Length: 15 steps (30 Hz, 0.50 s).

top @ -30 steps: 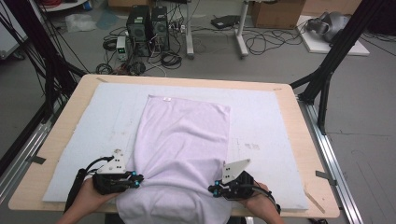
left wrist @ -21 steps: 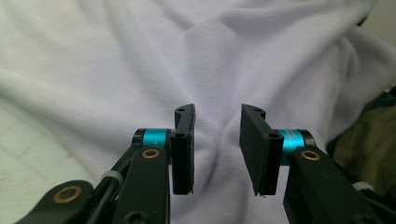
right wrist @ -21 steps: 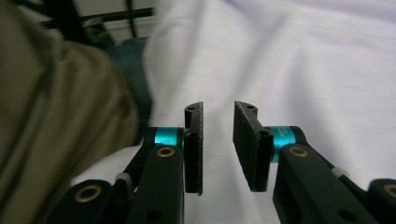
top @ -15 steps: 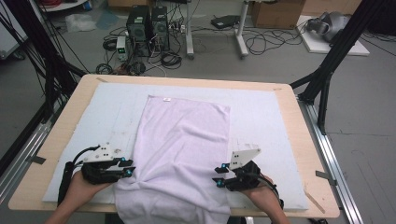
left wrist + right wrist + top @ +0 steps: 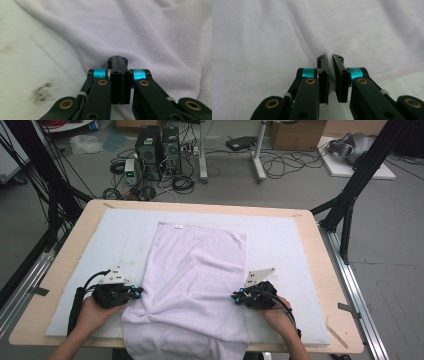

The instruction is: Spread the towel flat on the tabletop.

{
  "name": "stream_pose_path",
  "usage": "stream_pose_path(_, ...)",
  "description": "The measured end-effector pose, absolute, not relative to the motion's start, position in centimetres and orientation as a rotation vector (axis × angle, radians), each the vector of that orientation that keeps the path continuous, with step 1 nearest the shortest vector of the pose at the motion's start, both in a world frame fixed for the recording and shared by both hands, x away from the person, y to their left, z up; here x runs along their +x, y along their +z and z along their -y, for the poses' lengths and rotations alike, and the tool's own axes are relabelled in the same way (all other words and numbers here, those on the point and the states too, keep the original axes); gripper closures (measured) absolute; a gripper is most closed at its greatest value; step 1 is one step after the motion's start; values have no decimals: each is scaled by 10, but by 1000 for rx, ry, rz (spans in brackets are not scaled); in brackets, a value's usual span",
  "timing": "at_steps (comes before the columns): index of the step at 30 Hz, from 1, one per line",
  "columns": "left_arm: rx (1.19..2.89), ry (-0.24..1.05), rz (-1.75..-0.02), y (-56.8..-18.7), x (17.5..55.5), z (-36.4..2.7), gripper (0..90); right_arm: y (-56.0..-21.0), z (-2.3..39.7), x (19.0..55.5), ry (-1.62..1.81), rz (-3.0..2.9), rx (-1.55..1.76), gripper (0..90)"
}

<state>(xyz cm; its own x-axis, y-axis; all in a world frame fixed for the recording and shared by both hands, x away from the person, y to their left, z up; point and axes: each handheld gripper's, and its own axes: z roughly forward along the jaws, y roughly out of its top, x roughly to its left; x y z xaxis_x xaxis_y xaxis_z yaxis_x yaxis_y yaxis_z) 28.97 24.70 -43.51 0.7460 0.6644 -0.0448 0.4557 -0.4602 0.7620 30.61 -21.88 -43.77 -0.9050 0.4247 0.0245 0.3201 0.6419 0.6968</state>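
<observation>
Both grippers sit at the near end of the towel (image 5: 192,285) in the high view. Left gripper (image 5: 136,291) touches the towel's left edge, with its jaws pressed together. Right gripper (image 5: 235,296) touches the towel's right edge and pinches a fold of it. Each gripper's jaws have just been closing. The towel lies lengthwise down the middle of a white mat (image 5: 280,240), which covers most of the wooden table (image 5: 325,270). The towel's far end lies flat and square with a small tag at its corner, and its near end hangs over the table's near edge. Bare mat spreads wide to the left and right of the towel, and a narrower strip runs beyond the towel's far end. Past the table, cables (image 5: 290,165) and two computer towers (image 5: 159,145) stand on the floor, well away from the towel.

From the left gripper view, the left gripper (image 5: 117,60) has its jaws fully together, tips resting at the towel's (image 5: 150,37) hem. Whether any cloth is caught between them cannot be told. Stained mat (image 5: 30,62) lies bare to the left of the towel.

From the right gripper view, the right gripper (image 5: 329,58) clamps a raised ridge of the towel (image 5: 262,45), with cloth showing between the two jaws. The ridge runs away from the tips. A stitched hem (image 5: 397,71) crosses at the right, with mat (image 5: 409,85) beyond it.
</observation>
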Motion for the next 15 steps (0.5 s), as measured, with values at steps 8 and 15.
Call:
stream_pose_path(8,2100,304,-795,-429,281,-254,720,-425,226,303,1105,-2622,652,666)
stream_pose_path(15,2163,249,-773,-443,289,-241,550,-422,214,286,1197,-2651,541,533)
